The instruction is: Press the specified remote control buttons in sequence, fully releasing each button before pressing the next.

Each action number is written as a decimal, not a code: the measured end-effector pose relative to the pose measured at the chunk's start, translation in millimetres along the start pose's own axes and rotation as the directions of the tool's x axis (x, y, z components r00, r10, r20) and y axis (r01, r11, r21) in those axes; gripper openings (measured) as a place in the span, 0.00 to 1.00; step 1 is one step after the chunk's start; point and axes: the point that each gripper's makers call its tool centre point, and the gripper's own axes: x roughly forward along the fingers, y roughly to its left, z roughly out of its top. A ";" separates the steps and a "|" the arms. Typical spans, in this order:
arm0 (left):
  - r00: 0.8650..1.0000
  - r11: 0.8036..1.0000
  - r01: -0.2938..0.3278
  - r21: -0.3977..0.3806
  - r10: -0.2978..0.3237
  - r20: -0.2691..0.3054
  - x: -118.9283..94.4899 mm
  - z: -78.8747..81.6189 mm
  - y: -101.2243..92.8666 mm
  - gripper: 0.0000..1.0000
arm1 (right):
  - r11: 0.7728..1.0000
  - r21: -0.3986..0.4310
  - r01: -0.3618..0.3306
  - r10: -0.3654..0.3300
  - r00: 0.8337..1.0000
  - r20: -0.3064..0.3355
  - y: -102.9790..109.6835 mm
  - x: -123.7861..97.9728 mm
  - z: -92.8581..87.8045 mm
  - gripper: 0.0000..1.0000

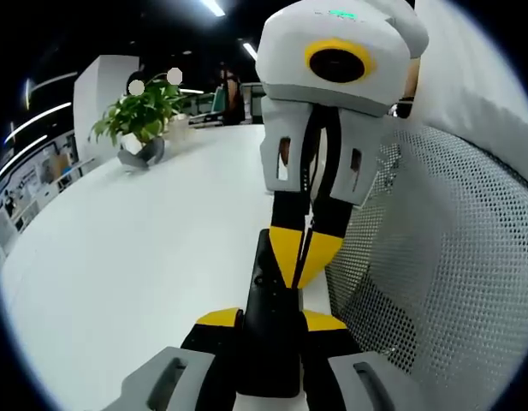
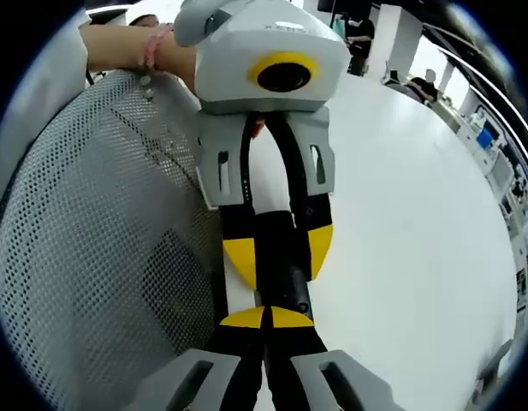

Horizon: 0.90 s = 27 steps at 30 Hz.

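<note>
Left gripper (image 1: 269,321) clamps the black remote (image 1: 272,330); right gripper (image 1: 304,257) jaws closed, tips on it (no readable labels).

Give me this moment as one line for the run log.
left gripper shut on remote | right gripper shut, tips on remote face | white table below

Two handheld grippers share one design. In the left gripper view, the right gripper (image 1: 302,261) at upper centre has a pale grey moulded shell, slotted grey arms, black links and yellow tips. The left gripper (image 2: 276,253) looks the same in the right gripper view. At upper left there, a pink wristband (image 2: 151,47) circles the person's wrist.
</note>
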 end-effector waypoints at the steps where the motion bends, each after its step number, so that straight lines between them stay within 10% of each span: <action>1: 1.000 1.000 0.000 0.000 0.000 0.000 0.0 0.0 -0.1 0.25 | 0.999 -0.041 0.008 -0.008 1.000 -0.013 0.3 0.2 -0.4 0.00; 8: 1.000 1.000 0.000 0.000 0.000 -0.003 0.4 -0.6 0.6 0.25 | 0.960 -0.256 0.110 -0.114 0.994 0.000 1.9 1.0 -1.2 0.00; 14: 1.000 1.000 0.001 -0.005 -0.001 -0.004 0.7 -0.4 0.7 0.25 | 0.996 -0.069 0.064 -0.061 0.997 0.041 -0.7 -1.6 -0.6 0.00; 19: 1.000 1.000 0.001 -0.006 -0.001 -0.003 1.0 -0.1 0.5 0.25 | 0.984 -0.157 0.088 -0.087 0.996 0.015 0.6 -0.6 -0.7 0.00; 23: 1.000 1.000 0.001 -0.004 -0.001 -0.003 1.1 0.1 0.3 0.25 | 0.994 0.081 0.079 -0.085 0.994 0.063 -6.6 -4.7 0.0 0.00; 27: 1.000 1.000 0.002 -0.004 -0.002 -0.002 1.1 0.0 0.4 0.25 | 0.991 0.071 0.110 -0.116 0.990 0.082 -21.2 -12.4 2.2 0.00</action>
